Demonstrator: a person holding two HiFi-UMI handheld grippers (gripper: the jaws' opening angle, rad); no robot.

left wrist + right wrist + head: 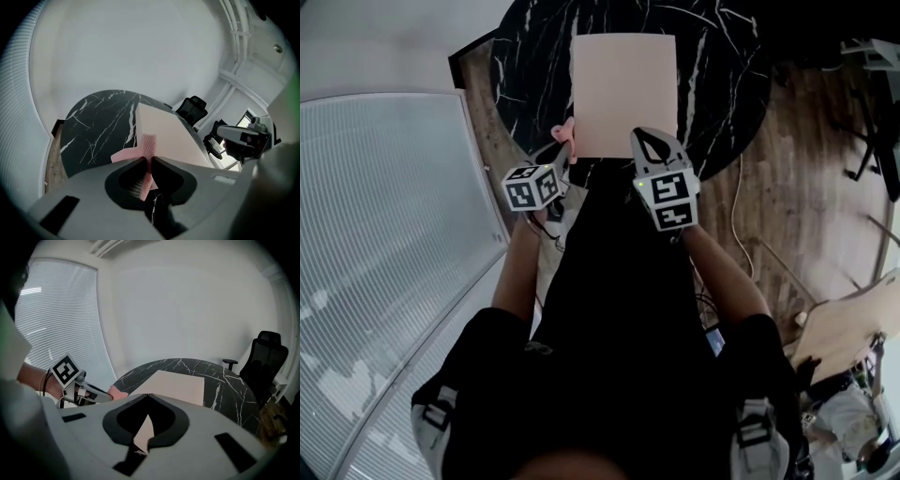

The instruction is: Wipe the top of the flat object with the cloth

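Marble table [727, 84], board [623, 94] lengthwise away; left gripper [149, 160] tight on cloth [148, 144], right gripper [147, 395] closed

board [623, 94] on table [530, 56], cloth [566, 139] at its near left corner

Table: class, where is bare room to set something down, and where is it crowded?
Bare table left, right and beyond the board. Crowded at its near edge: cloth, left tool and right tool.
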